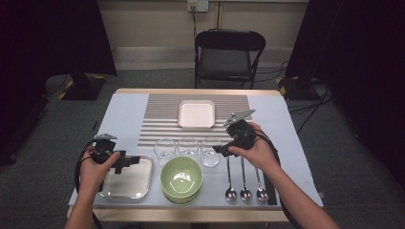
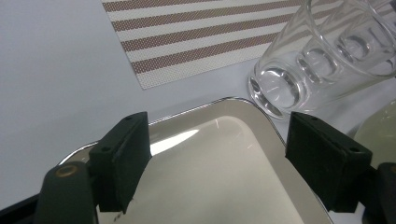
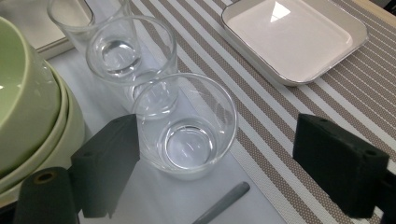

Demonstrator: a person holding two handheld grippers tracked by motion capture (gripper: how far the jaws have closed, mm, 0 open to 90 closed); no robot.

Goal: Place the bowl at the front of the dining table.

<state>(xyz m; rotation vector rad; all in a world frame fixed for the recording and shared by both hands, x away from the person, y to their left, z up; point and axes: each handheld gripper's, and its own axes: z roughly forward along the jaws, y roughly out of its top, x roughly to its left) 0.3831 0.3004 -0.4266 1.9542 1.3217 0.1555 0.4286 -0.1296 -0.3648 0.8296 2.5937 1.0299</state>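
Glass [image 3: 187,126] dead ahead of my right gripper [image 1: 223,149], sitting upright on the bench just left of centre in the right gripper view, between its spread, empty fingers [image 3: 105,163]. It's the rightmost of three glasses in the high view, so my right hand is clearly nearer. Green bowls [image 3: 28,107] crowd the left, a spoon handle [image 3: 224,200] lies just below, and the white tray [image 3: 294,37] sits upper right. My left gripper [image 1: 128,162] hovers wide open over the steel tray [image 2: 219,163].
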